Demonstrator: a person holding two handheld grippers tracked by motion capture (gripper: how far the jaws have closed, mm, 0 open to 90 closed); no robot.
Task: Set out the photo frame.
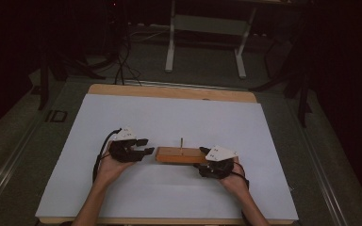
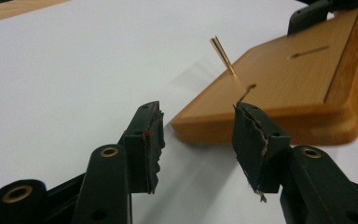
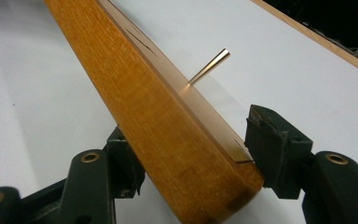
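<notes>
A flat wooden block (image 1: 181,155) lies on the white sheet near the table's front, with a thin brass pin (image 1: 182,142) standing up from its top. My left gripper (image 1: 147,146) is open just off the block's left end, not touching it. In the left gripper view the block (image 2: 284,88) and the tilted-looking pin (image 2: 223,56) lie beyond my open left gripper (image 2: 198,135). My right gripper (image 1: 202,164) is shut on the block's right end. In the right gripper view its jaws clamp both sides of the block (image 3: 144,93), and the pin (image 3: 209,66) rises behind.
A white sheet (image 1: 169,117) covers most of the wooden table (image 1: 169,92). Beyond the table stands a white-legged frame (image 1: 207,28), and cables (image 1: 122,61) trail across the dark floor. The person's forearms enter from the bottom edge.
</notes>
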